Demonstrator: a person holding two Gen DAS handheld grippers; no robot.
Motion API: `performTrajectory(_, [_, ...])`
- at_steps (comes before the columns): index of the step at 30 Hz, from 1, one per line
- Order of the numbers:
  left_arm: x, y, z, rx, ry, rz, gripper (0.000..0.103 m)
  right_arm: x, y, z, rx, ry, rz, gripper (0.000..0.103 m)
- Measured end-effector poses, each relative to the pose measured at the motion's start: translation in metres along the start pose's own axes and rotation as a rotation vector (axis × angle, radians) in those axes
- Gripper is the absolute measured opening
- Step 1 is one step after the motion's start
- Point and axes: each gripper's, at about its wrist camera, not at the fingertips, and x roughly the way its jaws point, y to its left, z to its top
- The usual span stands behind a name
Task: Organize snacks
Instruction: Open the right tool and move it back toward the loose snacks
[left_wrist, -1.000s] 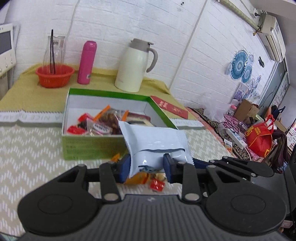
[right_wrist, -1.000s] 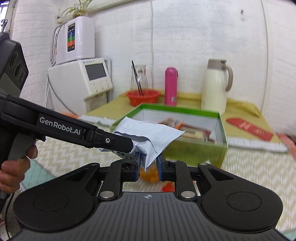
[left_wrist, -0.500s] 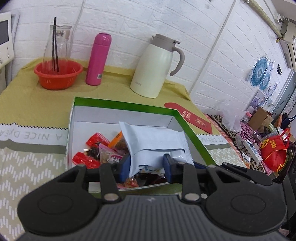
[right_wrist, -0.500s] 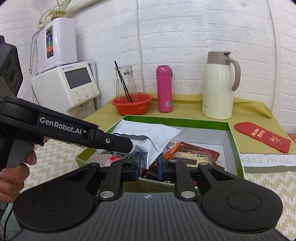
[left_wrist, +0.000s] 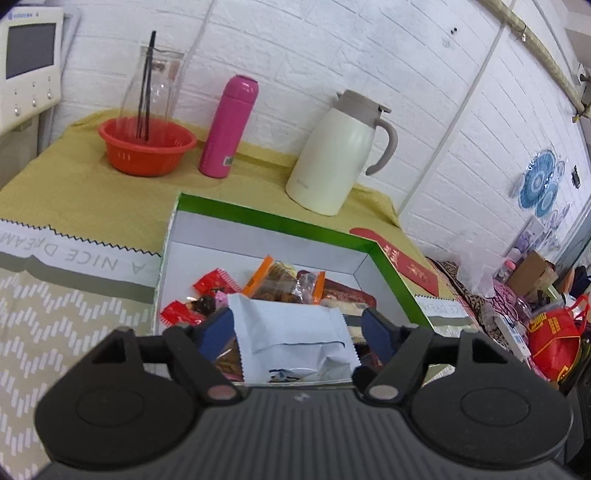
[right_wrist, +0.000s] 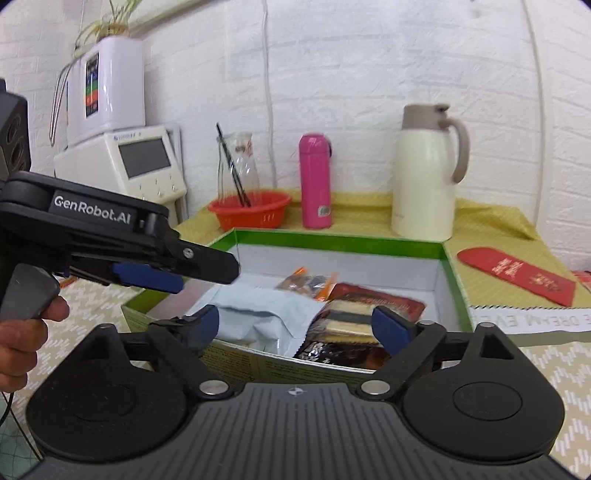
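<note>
Where left view hides it, hand (right_wrist: 22, 343) shows.

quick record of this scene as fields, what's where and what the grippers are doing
box: green-rimmed box open on the table, snacks inside
white packet: white packet lying in the box on the other snacks
left gripper: left gripper jaws have just been opening; packet between them, pads off it
right gripper: right gripper jaws have just been opening, wide apart over the box's near wall, holding nothing
behind box: orange basket with a glass carafe in it, pink bottle, cream jug
right of box: red envelope
</note>
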Motion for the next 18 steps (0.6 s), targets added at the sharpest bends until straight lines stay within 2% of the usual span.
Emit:
performTrajectory(1, [-0.004,-0.004,0.0,0.011,-0.01,0.033,0.08,-0.005,-0.001,0.0,0.008,0.003,-0.002,0.103])
performTrajectory(2, [-0.008,-0.008,-0.002,0.022,-0.018,0.065,0.094,-0.01,-0.002,-0.001,0.018,0.007,-0.004,0.103])
performTrajectory(4, [-0.018,-0.014,-0.007,0.042,-0.051,0.09,0.095,-0.02,-0.003,-0.004,0.039,0.016,-0.003,0.103])
performTrajectory(11, [-0.048,-0.028,-0.029,0.068,-0.047,0.042,0.095,-0.052,-0.002,-0.02,0.122,0.076,-0.022,0.103])
performTrajectory(18, [-0.06,-0.033,-0.068,0.078,0.038,-0.037,0.095,-0.085,0.002,-0.05,0.159,0.108,-0.073,0.103])
